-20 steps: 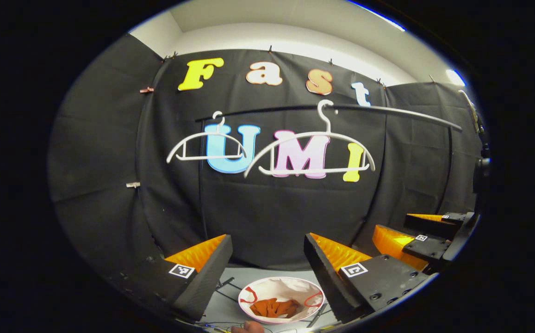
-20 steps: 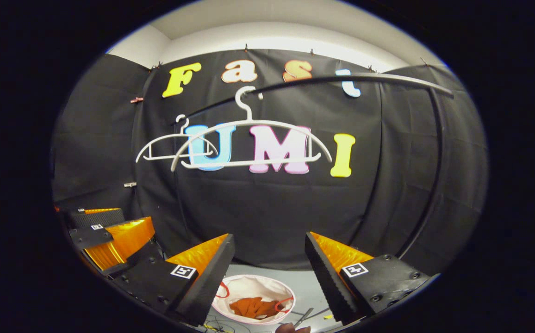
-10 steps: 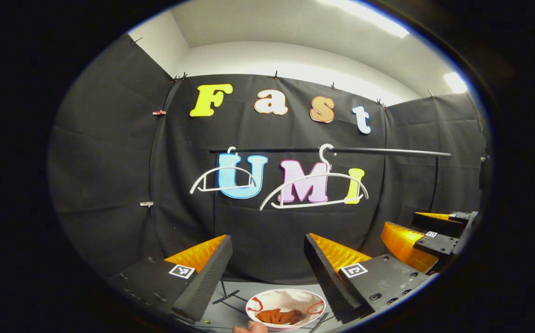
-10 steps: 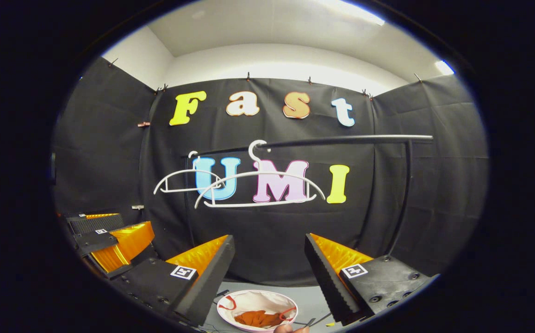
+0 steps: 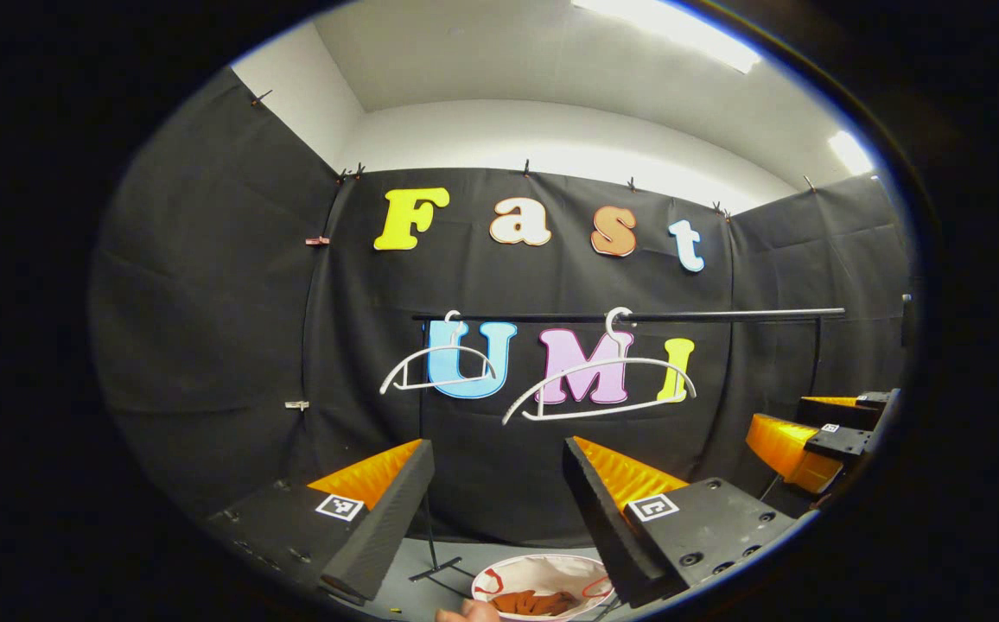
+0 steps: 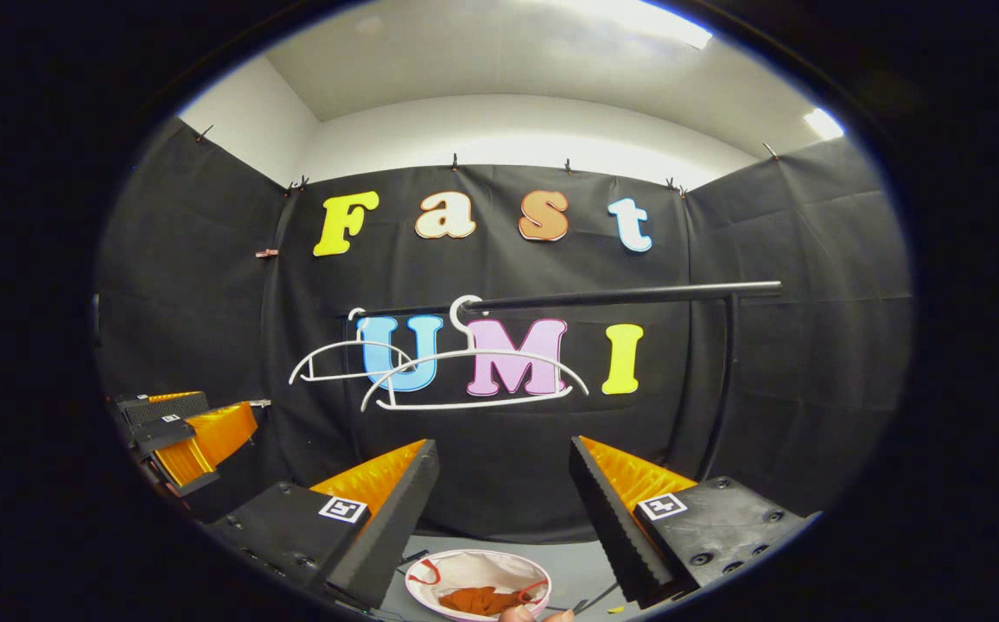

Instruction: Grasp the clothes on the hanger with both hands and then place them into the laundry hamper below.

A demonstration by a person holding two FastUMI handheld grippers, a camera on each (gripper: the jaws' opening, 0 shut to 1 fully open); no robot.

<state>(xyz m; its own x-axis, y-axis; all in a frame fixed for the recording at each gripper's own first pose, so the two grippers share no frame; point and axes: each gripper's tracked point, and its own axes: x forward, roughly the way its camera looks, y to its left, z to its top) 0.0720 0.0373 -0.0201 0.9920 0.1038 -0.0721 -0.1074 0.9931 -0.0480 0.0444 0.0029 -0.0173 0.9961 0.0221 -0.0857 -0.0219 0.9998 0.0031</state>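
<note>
A crumpled rust-orange garment (image 6: 480, 599) lies in the round white fabric hamper (image 6: 430, 579) with red handles, on the floor below two bare white hangers (image 6: 474, 376) on a dark rail (image 6: 620, 296). Left gripper (image 5: 499, 497) and right gripper (image 6: 504, 497) are spread wide, holding nothing.

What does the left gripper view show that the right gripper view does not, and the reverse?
Left gripper view: the right tongs, open, at its right edge; the smaller hanger and larger hanger hang apart. Right gripper view: the left tongs, open, at its left edge; the hangers overlap. Shared: the rail, both bare hangers, and the hamper holding an orange garment.
</note>
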